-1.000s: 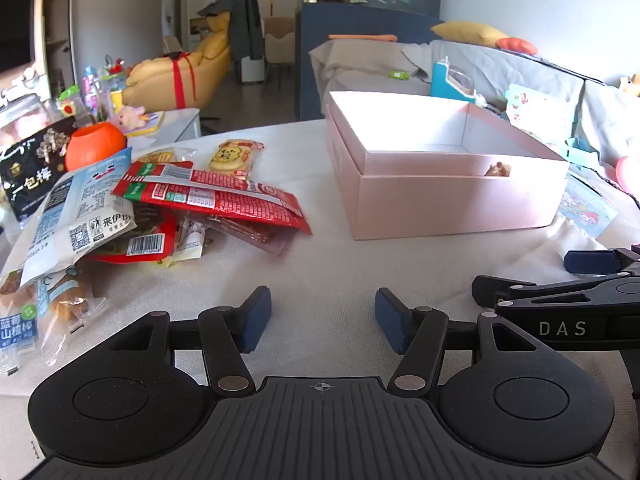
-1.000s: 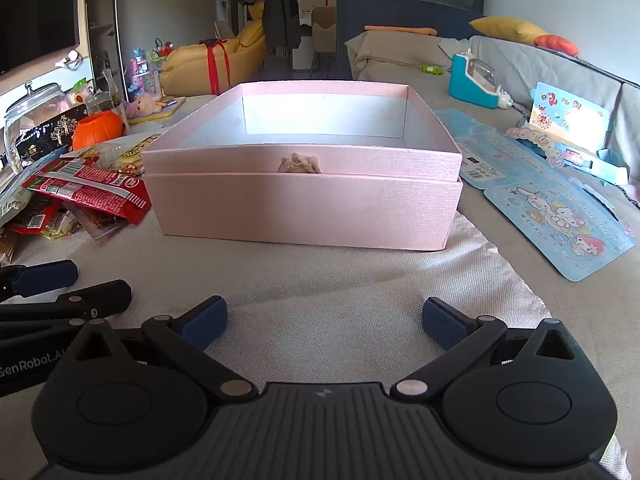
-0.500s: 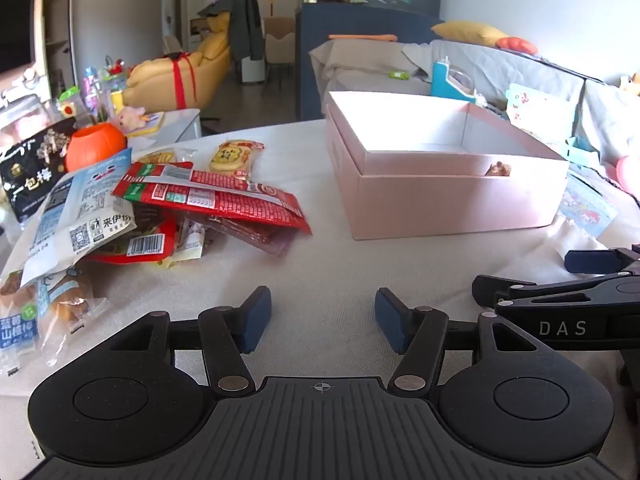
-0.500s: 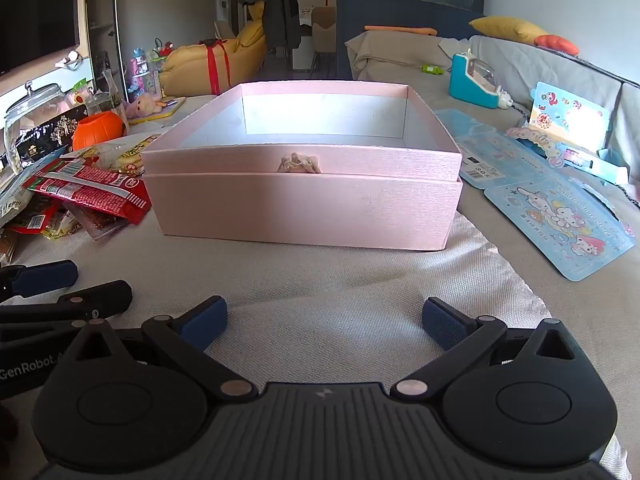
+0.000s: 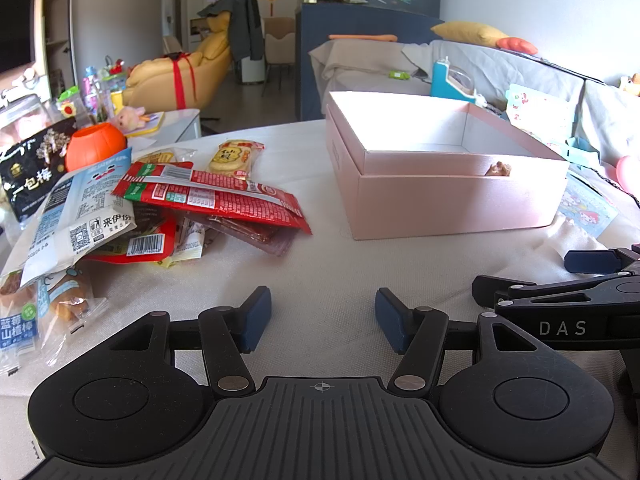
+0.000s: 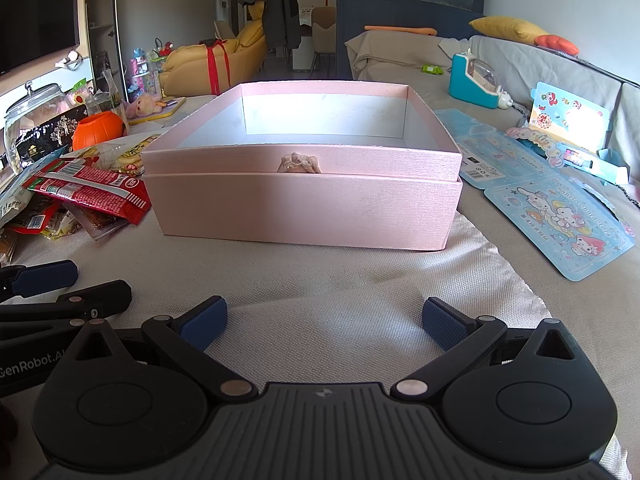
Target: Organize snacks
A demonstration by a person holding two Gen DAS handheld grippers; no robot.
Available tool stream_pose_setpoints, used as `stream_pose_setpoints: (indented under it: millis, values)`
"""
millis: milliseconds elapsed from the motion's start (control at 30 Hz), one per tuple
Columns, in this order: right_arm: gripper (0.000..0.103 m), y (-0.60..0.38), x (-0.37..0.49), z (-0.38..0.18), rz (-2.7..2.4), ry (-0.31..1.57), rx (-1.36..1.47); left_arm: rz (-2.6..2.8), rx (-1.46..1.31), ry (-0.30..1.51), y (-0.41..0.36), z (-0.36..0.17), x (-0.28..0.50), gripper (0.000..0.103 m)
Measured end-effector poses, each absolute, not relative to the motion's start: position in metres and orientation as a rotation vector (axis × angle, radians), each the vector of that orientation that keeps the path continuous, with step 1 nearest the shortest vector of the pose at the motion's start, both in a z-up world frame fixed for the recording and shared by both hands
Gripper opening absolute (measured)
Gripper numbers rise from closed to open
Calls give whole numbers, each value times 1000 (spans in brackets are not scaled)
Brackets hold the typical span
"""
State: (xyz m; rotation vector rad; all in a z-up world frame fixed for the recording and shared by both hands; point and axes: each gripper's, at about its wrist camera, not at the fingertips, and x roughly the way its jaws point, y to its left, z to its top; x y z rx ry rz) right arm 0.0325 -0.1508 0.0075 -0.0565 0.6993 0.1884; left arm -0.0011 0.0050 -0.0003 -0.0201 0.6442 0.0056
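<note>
Left gripper (image 5: 323, 317): jaws spread, nothing between the blue pads, low over the beige cloth (image 5: 320, 264). Right gripper (image 6: 324, 322): jaws spread wider, also holding nothing, low over the same cloth. The two sit side by side; each shows at the edge of the other's view.

Pink box (image 6: 304, 200): open, lid off, straight ahead of the right gripper and ahead-right of the left one. Interior looks bare as far as visible; the near wall hides part of the floor. A small ribbon knot (image 6: 299, 163) sits on the front wall.

Snacks: loose pile left of the box, ahead-left of the left gripper.
- red packet (image 5: 212, 196) on top, lying flat, overlapping darker packets beneath
- white-and-blue bag (image 5: 80, 212) at the pile's left, partly covering a red pack with a barcode
- yellow cracker pack (image 5: 236, 156) at the far edge, just beside the red packet
- small clear-wrapped snacks (image 5: 48, 312) nearest the left gripper, at the cloth's left edge
- black bag (image 5: 32, 176) and orange pumpkin pot (image 5: 94, 150) behind the pile

The path between the left gripper and the pile is bare cloth. The pile's right end lies near the box's left wall; I cannot tell if they touch.

Right of the box: blue cartoon sticker sheets (image 6: 560, 216) flat on the surface, and a teal toy (image 6: 474, 78) farther back. Glass jar (image 6: 32, 120) at far left.
</note>
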Motion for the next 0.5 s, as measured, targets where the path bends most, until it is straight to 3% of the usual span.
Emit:
stream_pose_setpoints:
  millis: [500]
  values:
    - [103, -148, 34, 9, 195, 712, -59, 5, -21, 644, 5, 0, -1, 64]
